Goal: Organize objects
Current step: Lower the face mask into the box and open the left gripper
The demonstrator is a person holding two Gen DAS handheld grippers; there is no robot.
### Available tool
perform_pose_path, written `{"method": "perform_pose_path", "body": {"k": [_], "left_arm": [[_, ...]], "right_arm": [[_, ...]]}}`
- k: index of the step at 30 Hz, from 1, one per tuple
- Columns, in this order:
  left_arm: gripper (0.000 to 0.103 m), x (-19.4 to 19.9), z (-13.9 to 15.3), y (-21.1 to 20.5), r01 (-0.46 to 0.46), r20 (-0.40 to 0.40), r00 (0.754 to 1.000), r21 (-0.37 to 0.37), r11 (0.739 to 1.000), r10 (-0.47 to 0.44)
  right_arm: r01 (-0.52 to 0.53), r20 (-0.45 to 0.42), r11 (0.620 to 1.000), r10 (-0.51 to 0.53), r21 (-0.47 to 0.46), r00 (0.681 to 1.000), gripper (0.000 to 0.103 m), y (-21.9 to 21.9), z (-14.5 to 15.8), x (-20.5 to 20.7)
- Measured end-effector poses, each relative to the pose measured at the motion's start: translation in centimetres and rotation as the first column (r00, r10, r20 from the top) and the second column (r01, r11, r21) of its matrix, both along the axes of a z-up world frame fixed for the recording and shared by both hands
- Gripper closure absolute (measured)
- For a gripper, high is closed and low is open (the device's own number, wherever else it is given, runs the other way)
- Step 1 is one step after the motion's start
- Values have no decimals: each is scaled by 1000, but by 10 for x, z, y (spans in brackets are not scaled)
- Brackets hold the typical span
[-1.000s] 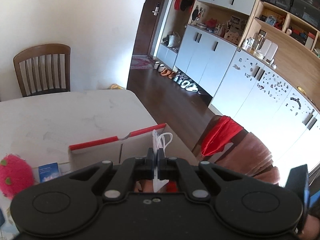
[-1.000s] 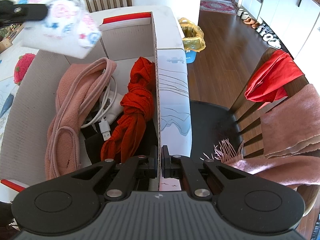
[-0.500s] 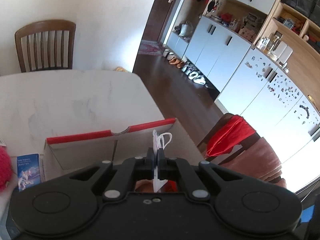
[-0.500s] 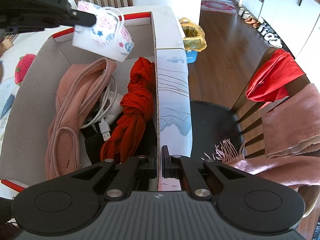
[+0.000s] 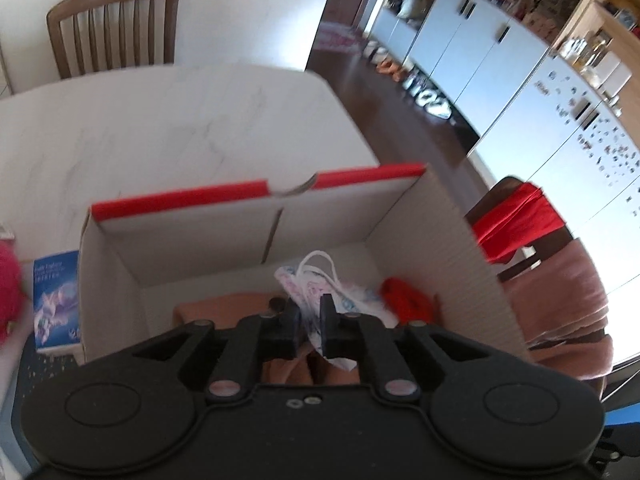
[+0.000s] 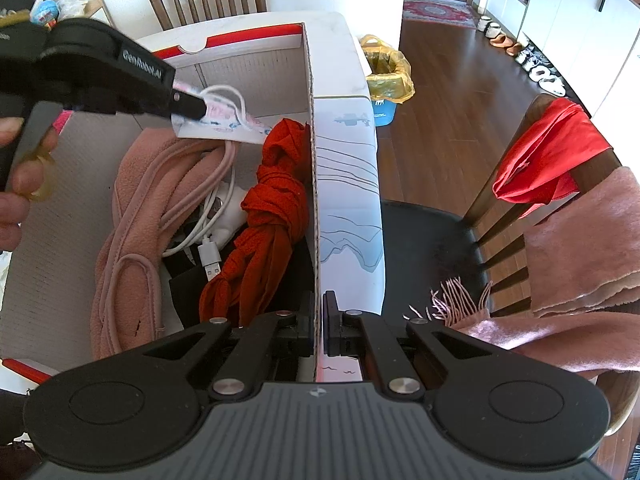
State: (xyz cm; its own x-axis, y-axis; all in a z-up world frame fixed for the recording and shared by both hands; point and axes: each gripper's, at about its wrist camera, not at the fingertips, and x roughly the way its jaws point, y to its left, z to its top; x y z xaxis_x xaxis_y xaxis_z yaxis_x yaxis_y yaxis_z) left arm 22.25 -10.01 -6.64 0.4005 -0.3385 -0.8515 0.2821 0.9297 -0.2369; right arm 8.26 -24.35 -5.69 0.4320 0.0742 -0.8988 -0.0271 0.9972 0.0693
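Observation:
An open cardboard box [image 6: 256,66] with red-edged flaps stands on the white table; it also shows in the left wrist view [image 5: 200,236]. Inside lie a pink bag with straps [image 6: 132,208], a white USB cable [image 6: 210,256] and a red knotted scarf [image 6: 272,224]. My left gripper [image 5: 309,322] is low inside the box with its jaws parted, and a patterned face mask [image 5: 320,292] with white ear loops sits between them; the mask [image 6: 224,120] rests on the pink bag. My right gripper [image 6: 318,320] is shut on the box's right wall [image 6: 314,200].
A blue booklet [image 5: 56,300] and a pink plush toy [image 5: 8,292] lie left of the box. A wooden chair [image 5: 112,28] stands behind the table. A chair with a red cloth [image 6: 548,160] and a pink fringed scarf [image 6: 580,260] stands at right. A yellow-lined bin [image 6: 386,72] is on the floor.
My left gripper carried the face mask down into the box and its jaws have parted, so the mask now rests on the pink bag. My right gripper has stayed on the box wall.

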Motion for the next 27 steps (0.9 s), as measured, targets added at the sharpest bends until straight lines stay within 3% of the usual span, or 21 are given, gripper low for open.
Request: {"method": "perform_pose_path", "body": {"k": [5,7,10,16,26,27], "left_arm": [[75,1,-6,5,-5,-37,999,7,1000,6],[58,-2,-7,8,-6,-41,999,-2,1000,6],[47,-5,-5,10,-3,-23,1000,10,1000,3],[34,-10,2,7,4,10,1000,24,1000,-4],[28,-21,20,8,31,56,998,-8,999,-30],[23,-23,22,9,33,64,997,-8,999,-32]], "right_arm": [[2,-1,1000,-2,1,1000,99,0,0,0],[1,0,1000,-1,1,1000,99,0,0,0],[1,0,1000,-1,1,1000,99,0,0,0],[2,0,1000,-2,1,1000,99,0,0,0],[7,-1,1000,-7,6,1000,99,0,0,0],[7,-1,1000,-7,6,1000,99,0,1,0]]}}
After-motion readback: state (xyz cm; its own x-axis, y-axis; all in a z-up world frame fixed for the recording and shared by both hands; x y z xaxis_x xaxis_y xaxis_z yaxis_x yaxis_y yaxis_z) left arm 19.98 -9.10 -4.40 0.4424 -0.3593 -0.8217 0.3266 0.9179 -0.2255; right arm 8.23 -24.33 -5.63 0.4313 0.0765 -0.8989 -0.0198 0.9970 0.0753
